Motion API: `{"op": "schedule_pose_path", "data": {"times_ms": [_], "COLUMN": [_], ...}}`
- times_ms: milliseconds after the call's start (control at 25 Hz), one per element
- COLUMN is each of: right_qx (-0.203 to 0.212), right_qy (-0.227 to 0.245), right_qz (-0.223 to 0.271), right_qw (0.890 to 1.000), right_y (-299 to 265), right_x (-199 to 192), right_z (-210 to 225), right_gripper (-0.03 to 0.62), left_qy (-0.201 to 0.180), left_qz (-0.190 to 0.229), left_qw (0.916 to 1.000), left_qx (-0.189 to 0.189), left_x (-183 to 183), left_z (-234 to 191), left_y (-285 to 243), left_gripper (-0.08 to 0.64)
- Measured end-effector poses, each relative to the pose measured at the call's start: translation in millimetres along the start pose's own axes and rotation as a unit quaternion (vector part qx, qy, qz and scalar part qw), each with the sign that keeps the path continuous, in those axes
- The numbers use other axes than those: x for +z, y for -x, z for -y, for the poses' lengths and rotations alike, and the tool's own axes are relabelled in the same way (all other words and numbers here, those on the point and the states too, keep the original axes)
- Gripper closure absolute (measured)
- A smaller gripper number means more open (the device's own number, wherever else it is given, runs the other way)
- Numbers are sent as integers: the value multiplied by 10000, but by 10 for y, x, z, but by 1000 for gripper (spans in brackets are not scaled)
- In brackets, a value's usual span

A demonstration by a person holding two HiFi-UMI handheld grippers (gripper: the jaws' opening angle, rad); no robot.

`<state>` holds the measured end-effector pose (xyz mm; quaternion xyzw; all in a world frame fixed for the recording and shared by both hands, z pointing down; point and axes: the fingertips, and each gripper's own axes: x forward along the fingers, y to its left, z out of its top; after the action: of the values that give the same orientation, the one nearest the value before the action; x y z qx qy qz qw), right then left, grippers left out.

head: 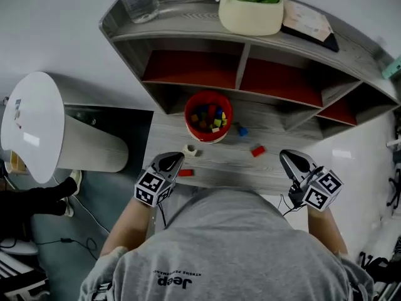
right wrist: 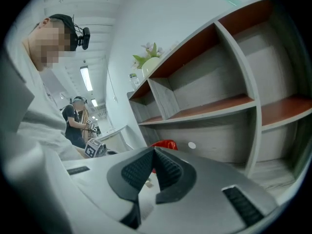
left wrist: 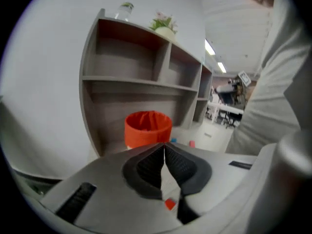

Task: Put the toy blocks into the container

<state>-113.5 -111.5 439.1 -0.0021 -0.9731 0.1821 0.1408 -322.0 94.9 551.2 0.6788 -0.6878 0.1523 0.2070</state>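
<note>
The left hand-held gripper [head: 174, 160] hangs low over the near edge of the tabletop [head: 276, 168] with its jaws closed tip to tip and nothing between them. A small red block [head: 185, 172] lies on the wood just beside it (in the left gripper view it shows under the closed pads, not in them). The right hand-held gripper [head: 287, 157] is at the other side of the person's body, its jaws likewise shut and empty.

Farther out on the grey wood-grain surface lie a pale block [head: 190, 150], another red block [head: 257, 150] and a blue block [head: 242, 131], each apart from the others. Behind them stands the red container [head: 187, 115], already holding a mix of coloured blocks, set against the foot of a curved grey shelf unit [head: 244, 68] with red-lined compartments.

On the shelf's top sit a clear bottle [head: 138, 2], a cream pot [head: 250, 16] with a flowering plant, and a flat card [head: 306, 21]. A white cylindrical bin [head: 37, 127] stands to the left, beside the tabletop, on a grey-blue floor [head: 106, 199] with a cable across it. In the right gripper view, long ceiling lights [right wrist: 86, 78] and a second person [right wrist: 75, 123] show far back in the room.
</note>
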Motion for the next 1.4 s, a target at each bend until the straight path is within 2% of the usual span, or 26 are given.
{"op": "schedule_pose_path", "data": {"times_ms": [80, 160, 280, 360, 440, 600, 680, 760, 840, 920, 1040, 1160, 1240, 1320, 1400], "right_qx": [18, 36, 44, 36, 8, -106, -148, -178, -213, -231, -197, -148, -116, -90, -80], "right_qy": [3, 1, 1, 10, 28, 55, 38, 26, 14, 3, 5, -11, -15, -11, -7], "right_qz": [-82, -182, -330, -416, -496, -620, -631, -610, -575, -546, -485, -396, -337, -268, -195], "right_qw": [10000, 9998, 9994, 9991, 9988, 9980, 9979, 9980, 9981, 9982, 9986, 9991, 9994, 9996, 9998], "right_y": [-54, -92, -126, -133, -123, -75, -44, -14, 14, 32, 39, 42, 40, 51, 76], "right_x": [-26, -69, -127, -156, -182, -228, -237, -235, -232, -230, -222, -214, -208, -189, -162], "right_z": [0, -3, 2, 7, 14, 43, 51, 52, 57, 62, 53, 47, 42, 26, 9], "right_gripper": [572, 572, 572, 572, 572, 572, 572, 572, 572, 572, 572, 572, 572, 572, 572], "left_qy": [-515, -987, -1756, -2131, -2310, -2474, -2516, -2548, -2543, -2371, -2116, -2018, -2043, -2130, -2211], "left_qz": [-807, -1629, -2600, -3069, -3343, -3741, -3847, -3870, -3870, -3854, -3557, -2910, -2442, -2023, -1711], "left_qw": [9953, 9809, 9459, 9220, 9070, 8844, 8775, 8739, 8725, 8772, 8964, 9239, 9386, 9486, 9552], "left_qx": [-109, -384, -824, -1013, -1102, -1286, -1368, -1473, -1558, -1603, -1586, -1451, -1330, -1176, -976], "left_x": [-457, -950, -1544, -1841, -2031, -2341, -2445, -2488, -2503, -2484, -2211, -1552, -1001, -437, 64], "left_z": [-68, -56, 27, 41, 36, 60, 98, 135, 156, 176, 236, 285, 283, 252, 192], "left_y": [-22, -51, -123, -210, -315, -468, -502, -503, -483, -466, -454, -451, -454, -472, -520], "left_gripper": [516, 401, 354, 326, 314, 313, 318, 359, 393, 393, 391, 391, 393, 393, 393]}}
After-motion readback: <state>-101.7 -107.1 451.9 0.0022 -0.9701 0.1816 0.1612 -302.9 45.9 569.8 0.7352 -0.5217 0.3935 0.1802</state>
